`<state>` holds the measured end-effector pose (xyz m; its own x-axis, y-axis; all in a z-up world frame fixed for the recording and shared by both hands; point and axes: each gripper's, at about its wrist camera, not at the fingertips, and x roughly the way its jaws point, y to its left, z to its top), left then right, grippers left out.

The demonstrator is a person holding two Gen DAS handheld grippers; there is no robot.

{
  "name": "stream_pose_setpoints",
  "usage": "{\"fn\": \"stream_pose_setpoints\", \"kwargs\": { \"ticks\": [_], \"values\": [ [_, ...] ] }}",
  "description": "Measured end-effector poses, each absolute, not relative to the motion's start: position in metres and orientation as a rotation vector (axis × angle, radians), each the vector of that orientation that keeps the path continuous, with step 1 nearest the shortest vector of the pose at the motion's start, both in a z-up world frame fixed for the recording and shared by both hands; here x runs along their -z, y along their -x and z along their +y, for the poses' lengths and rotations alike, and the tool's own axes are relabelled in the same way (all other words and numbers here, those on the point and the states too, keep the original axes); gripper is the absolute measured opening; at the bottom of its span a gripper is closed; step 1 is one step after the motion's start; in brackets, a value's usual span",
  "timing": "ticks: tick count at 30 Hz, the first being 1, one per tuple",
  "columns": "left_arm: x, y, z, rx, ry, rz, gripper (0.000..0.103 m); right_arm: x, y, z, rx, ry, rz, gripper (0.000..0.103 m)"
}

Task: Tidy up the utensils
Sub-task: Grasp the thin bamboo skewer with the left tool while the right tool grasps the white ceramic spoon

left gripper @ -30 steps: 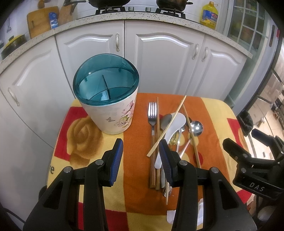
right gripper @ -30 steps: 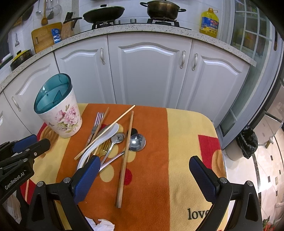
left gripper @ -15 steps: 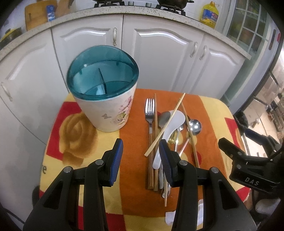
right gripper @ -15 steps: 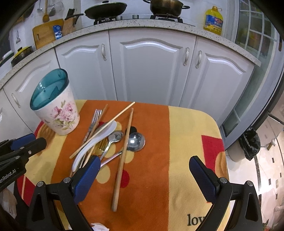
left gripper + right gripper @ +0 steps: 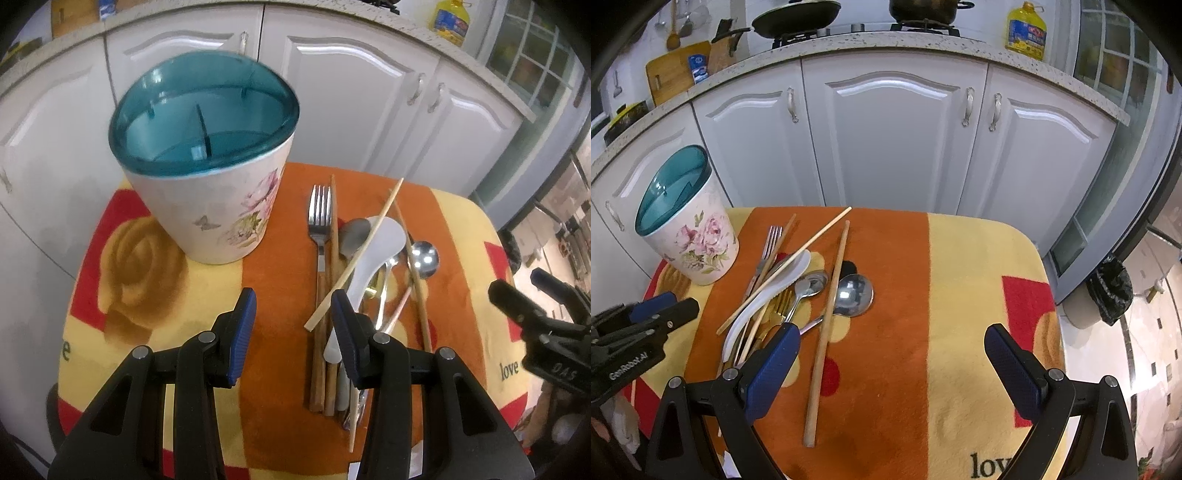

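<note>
A floral utensil holder (image 5: 214, 206) with a teal divided top stands upright on the left of the table; it also shows in the right wrist view (image 5: 689, 236). To its right lies a pile of utensils: a fork (image 5: 320, 218), a white spoon (image 5: 373, 258), a round steel spoon (image 5: 854, 293), chopsticks (image 5: 827, 325) and other pieces. My left gripper (image 5: 291, 321) is open and empty, hovering just before the pile's left side. My right gripper (image 5: 890, 354) is wide open and empty above the cloth, right of the pile.
The small table is covered by an orange, yellow and red cloth (image 5: 964, 295). White kitchen cabinets (image 5: 886, 129) stand close behind it. A black bin bag (image 5: 1108, 288) sits on the floor at the right. Crumpled paper lies at the table's near edge.
Both grippers have moved forward and lower toward the table, so the holder and utensils appear larger. Neither gripper's opening has changed. Nothing on the table has moved.
</note>
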<state>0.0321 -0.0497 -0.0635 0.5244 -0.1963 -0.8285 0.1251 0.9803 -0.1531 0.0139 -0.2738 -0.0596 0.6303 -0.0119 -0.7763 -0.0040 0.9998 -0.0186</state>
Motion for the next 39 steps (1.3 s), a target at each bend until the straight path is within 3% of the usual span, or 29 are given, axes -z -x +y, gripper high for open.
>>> {"fn": "stream_pose_setpoints", "kwargs": {
  "ticks": [15, 26, 34, 36, 38, 39],
  "values": [
    [0.106, -0.057, -0.059, 0.256, 0.168, 1.143, 0.042, 0.064, -0.044, -0.298, -0.076, -0.125, 0.915, 0.095],
    [0.101, -0.034, -0.093, 0.368, 0.087, 1.135, 0.043, 0.069, -0.056, -0.303, -0.093, -0.176, 0.931, 0.095],
    [0.081, -0.024, -0.075, 0.361, 0.078, 1.105, 0.045, 0.065, -0.063, -0.296, -0.158, -0.185, 0.921, 0.095],
    [0.074, -0.024, -0.068, 0.341, 0.08, 1.081, 0.045, 0.068, -0.07, -0.291, -0.199, -0.188, 0.923, 0.086],
    [0.068, -0.026, -0.062, 0.322, 0.081, 1.06, 0.045, 0.073, -0.082, -0.283, -0.26, -0.198, 0.942, 0.068],
    [0.066, -0.028, -0.061, 0.312, 0.077, 1.053, 0.045, 0.075, -0.089, -0.279, -0.291, -0.207, 0.954, 0.066]
  ]
}}
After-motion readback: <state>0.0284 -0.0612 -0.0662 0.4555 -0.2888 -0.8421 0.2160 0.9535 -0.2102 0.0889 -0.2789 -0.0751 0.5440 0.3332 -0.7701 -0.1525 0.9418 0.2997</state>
